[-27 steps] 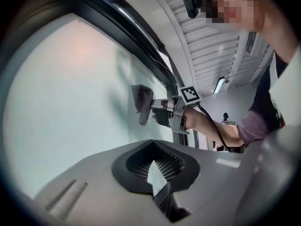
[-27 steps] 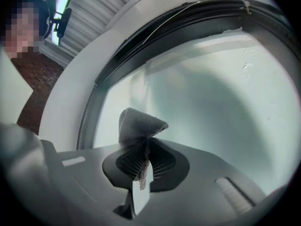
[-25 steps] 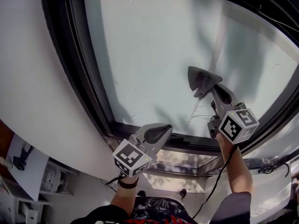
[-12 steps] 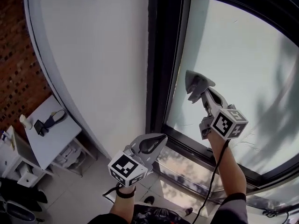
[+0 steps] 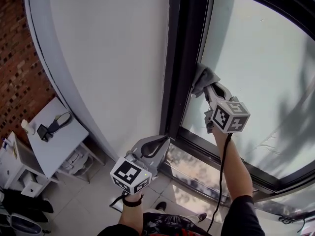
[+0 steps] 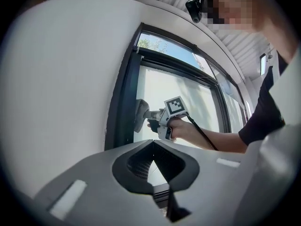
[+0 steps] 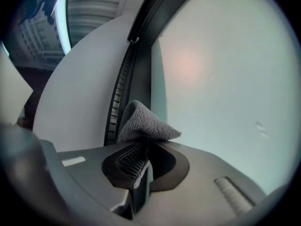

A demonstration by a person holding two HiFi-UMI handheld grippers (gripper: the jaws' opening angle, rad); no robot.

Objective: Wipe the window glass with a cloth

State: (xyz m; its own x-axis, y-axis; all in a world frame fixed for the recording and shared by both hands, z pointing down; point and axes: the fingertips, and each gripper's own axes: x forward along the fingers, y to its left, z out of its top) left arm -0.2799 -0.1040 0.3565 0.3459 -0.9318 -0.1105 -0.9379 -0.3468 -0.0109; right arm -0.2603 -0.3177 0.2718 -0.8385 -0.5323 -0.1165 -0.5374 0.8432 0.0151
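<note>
Since the frame half a second ago, we have carried the cloth (image 5: 202, 77) leftward, and it now sits at the left edge of the pane, pressed up against the dark window frame (image 5: 178, 58). Furthest left is the white wall (image 5: 108, 48), which plays no part. Below it and short of the frame we hold the left gripper (image 5: 161, 142) low, its fingers brought together on nothing and well apart from the glass. To the right, the right gripper (image 5: 206, 88) has its fingers clamped on a fold of the grey cloth, which bunches out past the tips and meets the glass just beside the frame's upright. We judge that the next stroke depends on one fact: nearly all of the window glass (image 5: 266, 77) lies to the right of the cloth, with the frame blocking any move further left. The right gripper is the one at the glass, so the sweep should run rightward along the pane.
</note>
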